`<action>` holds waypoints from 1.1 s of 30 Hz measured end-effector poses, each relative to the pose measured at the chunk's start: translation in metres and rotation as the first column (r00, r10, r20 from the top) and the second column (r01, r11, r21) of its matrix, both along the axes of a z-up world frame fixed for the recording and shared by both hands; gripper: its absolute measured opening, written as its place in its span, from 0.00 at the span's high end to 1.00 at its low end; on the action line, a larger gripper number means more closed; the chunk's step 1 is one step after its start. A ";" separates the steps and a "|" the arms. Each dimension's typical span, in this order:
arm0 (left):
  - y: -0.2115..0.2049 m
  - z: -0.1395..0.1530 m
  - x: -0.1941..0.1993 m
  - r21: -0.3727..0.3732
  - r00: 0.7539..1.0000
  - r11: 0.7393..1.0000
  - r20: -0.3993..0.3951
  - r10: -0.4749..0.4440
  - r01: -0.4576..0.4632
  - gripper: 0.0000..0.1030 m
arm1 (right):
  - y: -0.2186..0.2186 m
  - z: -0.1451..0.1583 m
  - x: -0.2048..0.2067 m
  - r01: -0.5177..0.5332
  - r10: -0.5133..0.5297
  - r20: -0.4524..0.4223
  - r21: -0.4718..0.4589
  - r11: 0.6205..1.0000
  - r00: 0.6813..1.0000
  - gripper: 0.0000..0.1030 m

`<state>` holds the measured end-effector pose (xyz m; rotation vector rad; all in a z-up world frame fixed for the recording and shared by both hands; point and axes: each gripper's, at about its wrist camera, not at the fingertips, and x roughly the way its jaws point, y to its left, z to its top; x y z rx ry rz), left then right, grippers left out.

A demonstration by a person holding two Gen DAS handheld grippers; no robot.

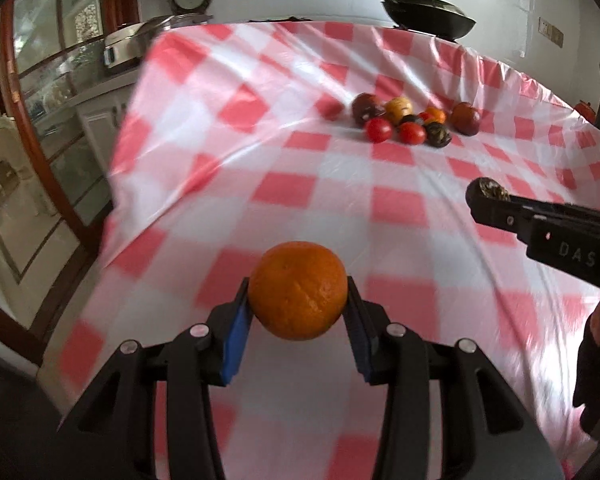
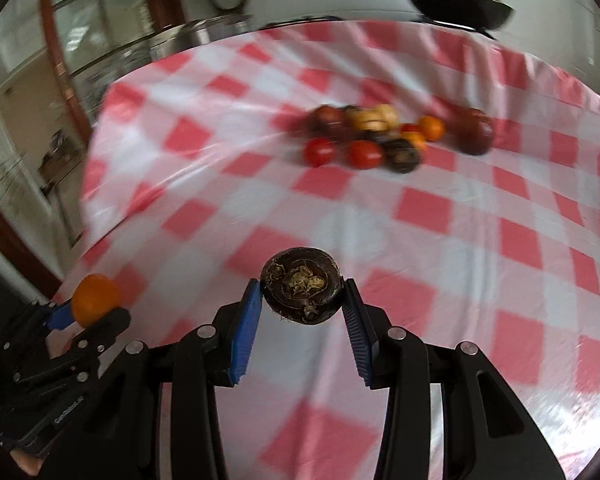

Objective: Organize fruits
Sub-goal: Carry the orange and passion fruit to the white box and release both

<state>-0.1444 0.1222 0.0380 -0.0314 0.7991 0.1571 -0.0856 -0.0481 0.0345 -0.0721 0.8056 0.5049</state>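
My left gripper (image 1: 298,294) is shut on an orange (image 1: 298,290) and holds it above the checked tablecloth (image 1: 340,184). My right gripper (image 2: 302,294) is shut on a dark brown round fruit (image 2: 302,290) with a dried stem end; this fruit also shows in the left wrist view (image 1: 490,190) at the right. The left gripper with the orange (image 2: 94,300) shows at the lower left of the right wrist view. A cluster of fruits (image 1: 412,120) lies far back on the cloth: red tomatoes, dark plums, small oranges and a yellow fruit.
A black frying pan (image 1: 428,12) stands beyond the table's far edge. A steel pot (image 1: 136,44) sits at the far left beside a glass cabinet (image 1: 52,80). The table's left edge drops off near the cabinet.
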 end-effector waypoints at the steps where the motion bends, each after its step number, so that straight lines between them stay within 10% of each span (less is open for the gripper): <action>1: 0.007 -0.001 -0.012 0.007 1.000 1.000 -0.008 0.010 -0.010 0.57 | 0.010 0.000 -0.010 -0.029 0.029 0.003 -0.007 1.000 1.000 0.60; 17: 0.110 -0.031 -0.171 -0.032 0.963 0.963 -0.040 0.265 -0.267 0.57 | 0.124 -0.007 -0.132 -0.398 0.402 0.028 -0.081 0.914 0.915 0.60; 26: 0.149 -0.079 -0.213 -0.033 0.915 0.924 -0.154 0.372 -0.381 0.57 | 0.178 -0.038 -0.209 -0.646 0.653 0.001 -0.141 0.750 0.757 0.60; 33: 0.169 -0.132 -0.231 -0.024 0.862 0.897 -0.290 0.417 -0.442 0.57 | 0.218 -0.110 -0.237 -0.733 0.713 -0.182 -0.245 0.634 0.678 0.60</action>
